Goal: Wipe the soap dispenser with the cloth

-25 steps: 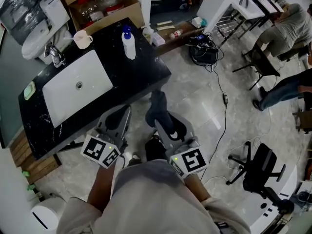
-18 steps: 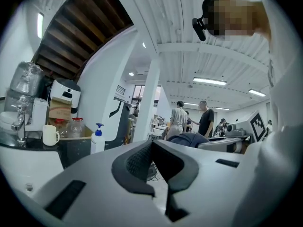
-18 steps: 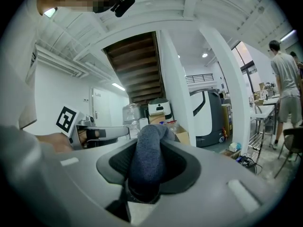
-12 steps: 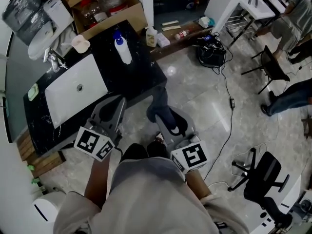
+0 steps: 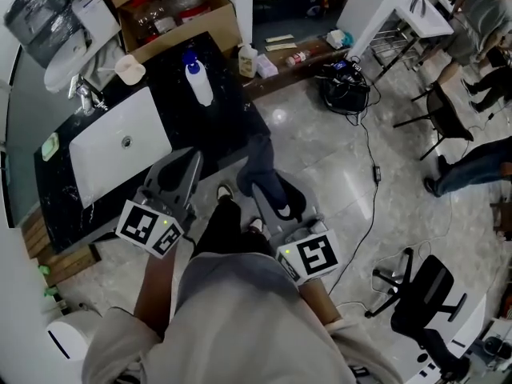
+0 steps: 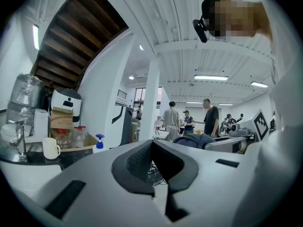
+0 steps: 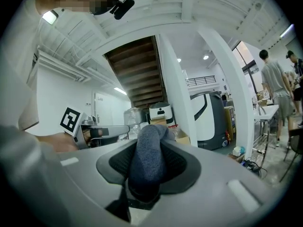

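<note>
The soap dispenser (image 5: 198,81), a white bottle with a blue pump, stands on the black counter (image 5: 232,130) to the right of the sink. It also shows low and small in the left gripper view (image 6: 99,143). My left gripper (image 5: 185,158) is shut with nothing in it, level, its tip over the counter's near edge. In the left gripper view, my left gripper's (image 6: 152,148) jaws meet. My right gripper (image 5: 269,195) is shut on a dark grey-blue cloth (image 5: 258,166) that sticks out past the jaws, over the floor beside the counter's corner. The cloth (image 7: 149,162) fills my right gripper (image 7: 150,143).
The counter holds a white sink (image 5: 120,146), a tap (image 5: 84,94), a mug (image 5: 130,69) and a green pad (image 5: 50,145). A cardboard box (image 5: 172,6) with bottles stands behind. Cables (image 5: 346,82) lie on the floor; an office chair (image 5: 424,302) and people are at right.
Both grippers have shifted a little toward the counter, the cloth still in the right one. The person's leg has stepped forward between the grippers.
</note>
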